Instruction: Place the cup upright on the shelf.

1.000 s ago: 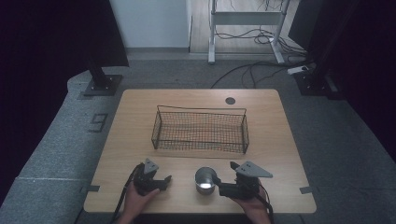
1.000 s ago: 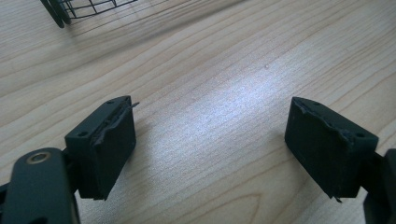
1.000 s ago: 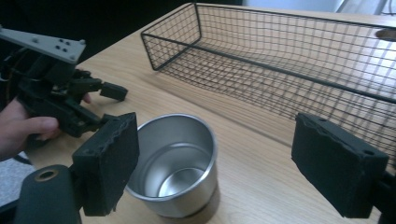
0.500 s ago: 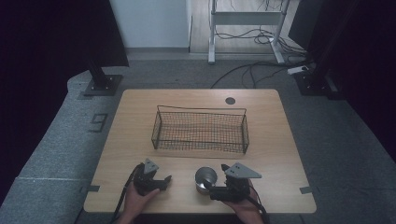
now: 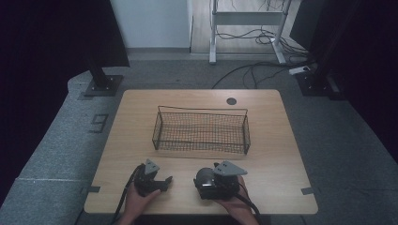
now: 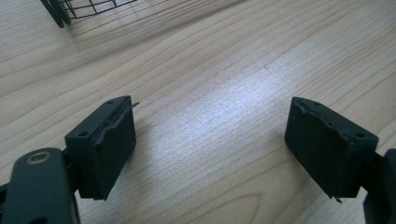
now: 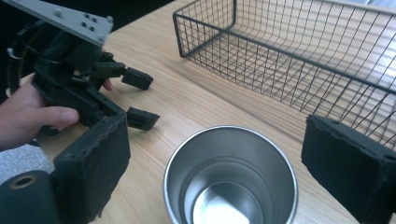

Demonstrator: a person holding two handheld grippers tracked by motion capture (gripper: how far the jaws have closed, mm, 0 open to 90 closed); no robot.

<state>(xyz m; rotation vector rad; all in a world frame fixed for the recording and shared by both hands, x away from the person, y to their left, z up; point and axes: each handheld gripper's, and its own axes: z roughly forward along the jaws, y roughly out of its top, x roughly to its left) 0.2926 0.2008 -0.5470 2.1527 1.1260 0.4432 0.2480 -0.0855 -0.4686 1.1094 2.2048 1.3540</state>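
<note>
While the right gripper (image 7: 215,163) hangs over the table's (image 5: 272,136) near edge, its jaws, which have just been opening, stand apart on either side of the upright steel cup (image 7: 230,177) without pressing it. Beside it to the left, the left gripper (image 5: 165,182) rests with its jaws spread wide over bare wood. Farther back, mid-table, stands the wire basket (image 5: 201,130).

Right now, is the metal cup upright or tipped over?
Upright. The metal cup stands on the table, mouth up, its empty inside showing.
</note>
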